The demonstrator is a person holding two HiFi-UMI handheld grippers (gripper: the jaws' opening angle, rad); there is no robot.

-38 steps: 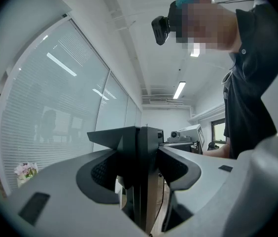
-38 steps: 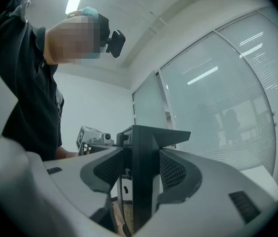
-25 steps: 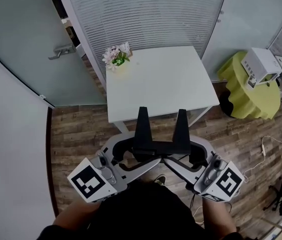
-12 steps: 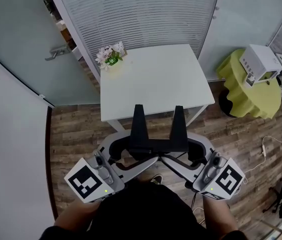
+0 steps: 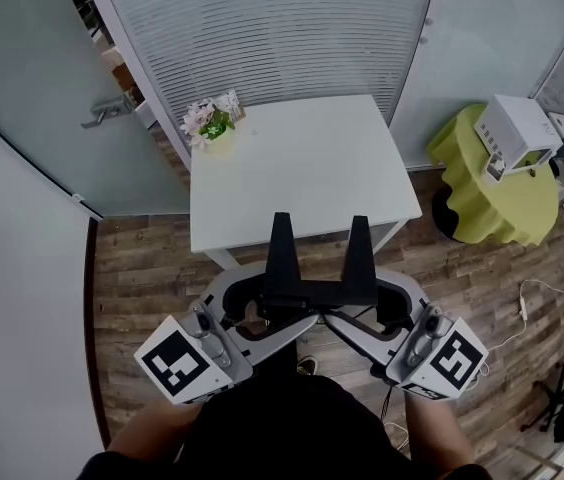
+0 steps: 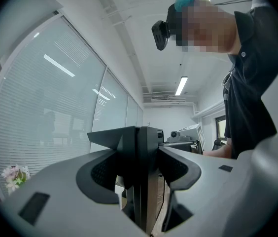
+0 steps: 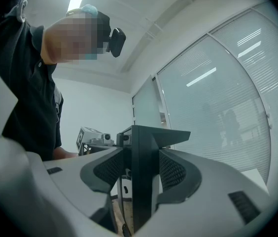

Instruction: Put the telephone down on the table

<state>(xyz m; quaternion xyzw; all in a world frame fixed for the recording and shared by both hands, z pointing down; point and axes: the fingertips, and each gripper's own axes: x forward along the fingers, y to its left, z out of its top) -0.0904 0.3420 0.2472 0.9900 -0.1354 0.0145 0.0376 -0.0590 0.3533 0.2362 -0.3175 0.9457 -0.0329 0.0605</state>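
Note:
A black telephone (image 5: 317, 290) with two upright prongs hangs level over the wood floor, just short of the front edge of the white table (image 5: 302, 168). My left gripper (image 5: 270, 306) is shut on its left end and my right gripper (image 5: 364, 306) is shut on its right end. In the left gripper view the black slab of the telephone (image 6: 140, 149) stands between the ribbed pads of the left gripper (image 6: 139, 172), which press on it. The right gripper view shows the same: the telephone (image 7: 141, 149) clamped in the right gripper (image 7: 141, 174).
A small pot of pink flowers (image 5: 207, 121) stands on the table's far left corner. To the right is a yellow-green stool (image 5: 482, 193) with a white device (image 5: 514, 131) on it. A cable (image 5: 537, 296) lies on the floor. Glass walls and a door with a handle (image 5: 107, 108) are behind.
The table and flowers have slid to the left in the head view as I moved. Both grippers keep the same hold on the telephone.

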